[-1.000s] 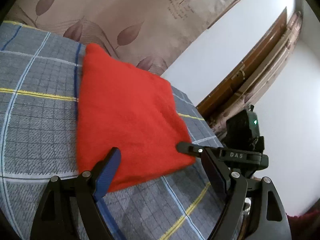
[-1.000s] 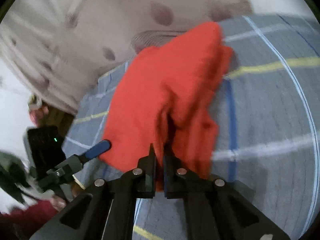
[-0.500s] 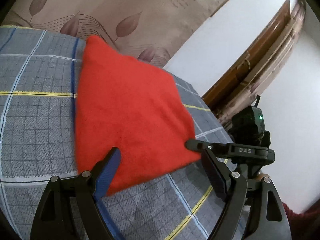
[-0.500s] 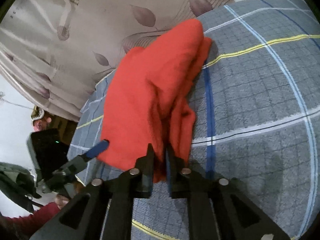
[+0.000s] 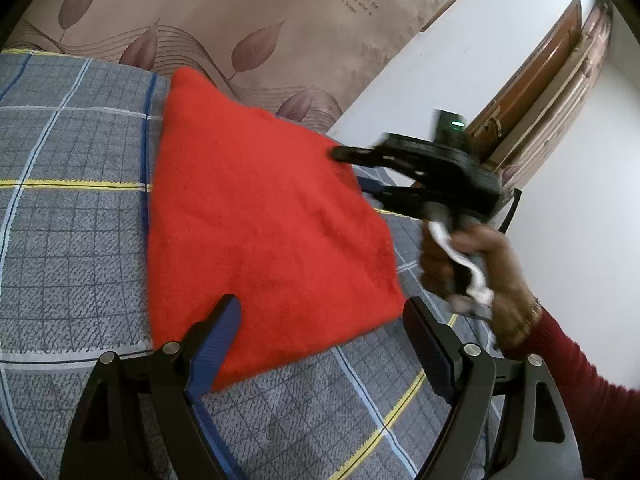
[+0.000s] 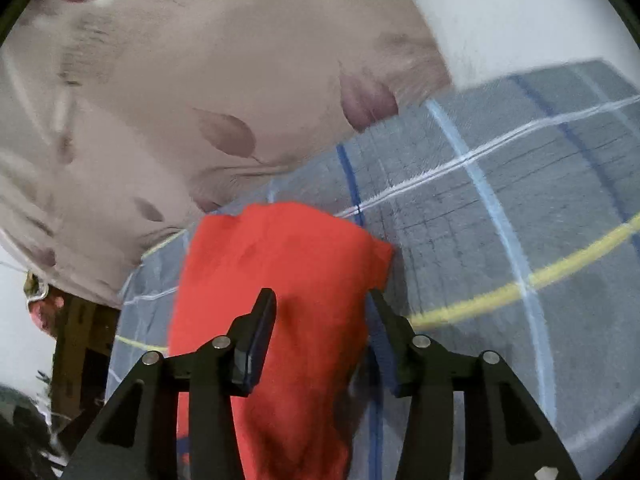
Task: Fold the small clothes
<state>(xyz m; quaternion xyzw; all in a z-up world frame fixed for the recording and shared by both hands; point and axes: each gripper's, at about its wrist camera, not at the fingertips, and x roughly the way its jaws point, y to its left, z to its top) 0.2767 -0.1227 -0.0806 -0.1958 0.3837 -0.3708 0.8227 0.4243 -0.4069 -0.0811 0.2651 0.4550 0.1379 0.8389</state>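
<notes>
A folded red cloth lies flat on a grey plaid bed cover. My left gripper is open, its fingers straddling the cloth's near corner just above it. In the left wrist view my right gripper sits blurred at the cloth's far right edge, held by a hand. In the right wrist view the right gripper has its jaws opening. The red cloth lies between and beneath them, and the pads do not press on it.
A beige curtain with a leaf print hangs behind the bed. A white wall and a wooden door stand to the right. The person's red sleeve reaches in at the lower right. The plaid cover stretches right of the cloth.
The right gripper, shut on a raised fold of the cloth before, has parted its jaws and swung along the cloth's right edge to the far side. The left gripper has stayed put.
</notes>
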